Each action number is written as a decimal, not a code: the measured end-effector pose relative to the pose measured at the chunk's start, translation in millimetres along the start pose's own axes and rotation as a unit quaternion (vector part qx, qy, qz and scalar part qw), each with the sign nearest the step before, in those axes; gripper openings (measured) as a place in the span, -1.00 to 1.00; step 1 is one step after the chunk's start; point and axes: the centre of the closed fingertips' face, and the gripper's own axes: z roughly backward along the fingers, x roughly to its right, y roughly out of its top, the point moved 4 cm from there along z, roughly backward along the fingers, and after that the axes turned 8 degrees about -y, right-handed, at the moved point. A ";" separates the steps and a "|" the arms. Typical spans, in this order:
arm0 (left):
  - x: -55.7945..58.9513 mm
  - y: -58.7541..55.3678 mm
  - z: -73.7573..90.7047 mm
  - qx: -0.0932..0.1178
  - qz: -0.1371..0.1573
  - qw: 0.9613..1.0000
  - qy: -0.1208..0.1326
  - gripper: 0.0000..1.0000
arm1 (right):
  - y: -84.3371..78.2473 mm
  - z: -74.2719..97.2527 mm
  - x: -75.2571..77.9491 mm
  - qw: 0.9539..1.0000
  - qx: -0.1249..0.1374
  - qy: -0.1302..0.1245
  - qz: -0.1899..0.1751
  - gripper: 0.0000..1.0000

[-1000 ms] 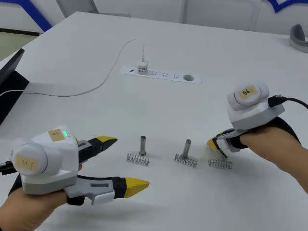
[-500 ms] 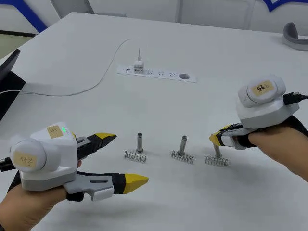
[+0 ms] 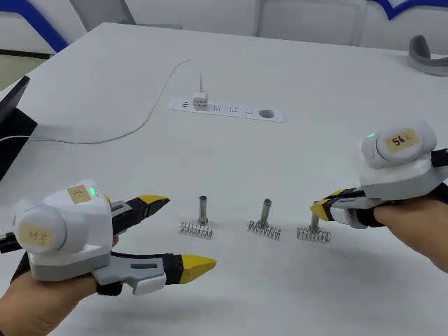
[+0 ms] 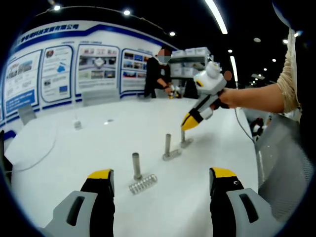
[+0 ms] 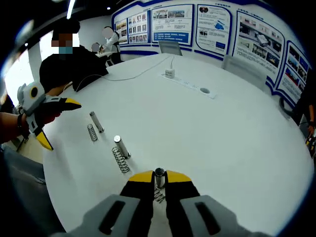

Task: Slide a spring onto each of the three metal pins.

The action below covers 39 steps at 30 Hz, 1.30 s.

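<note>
In the right gripper view the foot of the pin (image 5: 159, 180) just ahead of the right claw (image 5: 159, 173) is covered by the jaw tips, and most of the spring (image 5: 158, 196) in the gap between the jaws is hidden; whether the tips touch the pin cannot be told. In the head view the right hand (image 3: 414, 225) behind that claw is cut by the right edge, the left hand (image 3: 35, 302) behind the left claw (image 3: 192, 232) by the bottom edge. A dark screen (image 3: 12, 129) left of the left claw is cut by the left edge. A grey object (image 3: 428, 57) far beyond the right claw is cropped and cannot be identified.
</note>
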 end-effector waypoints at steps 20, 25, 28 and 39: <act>1.4 -0.7 0.3 0.000 0.000 1.000 0.002 0.62 | -3.2 6.0 -4.4 1.000 0.008 0.006 0.013 -0.81; 1.7 -1.0 -0.4 0.000 0.001 1.000 0.002 0.62 | -2.0 7.2 -3.3 1.000 0.013 0.007 0.017 -0.81; 1.6 -1.5 -1.3 0.000 0.002 1.000 0.001 0.62 | -1.8 8.5 -2.3 1.000 0.016 0.007 0.020 -0.78; 1.3 -1.1 -2.3 0.001 0.001 1.000 0.000 0.63 | -0.7 13.3 -2.1 0.999 0.028 0.011 0.024 -0.68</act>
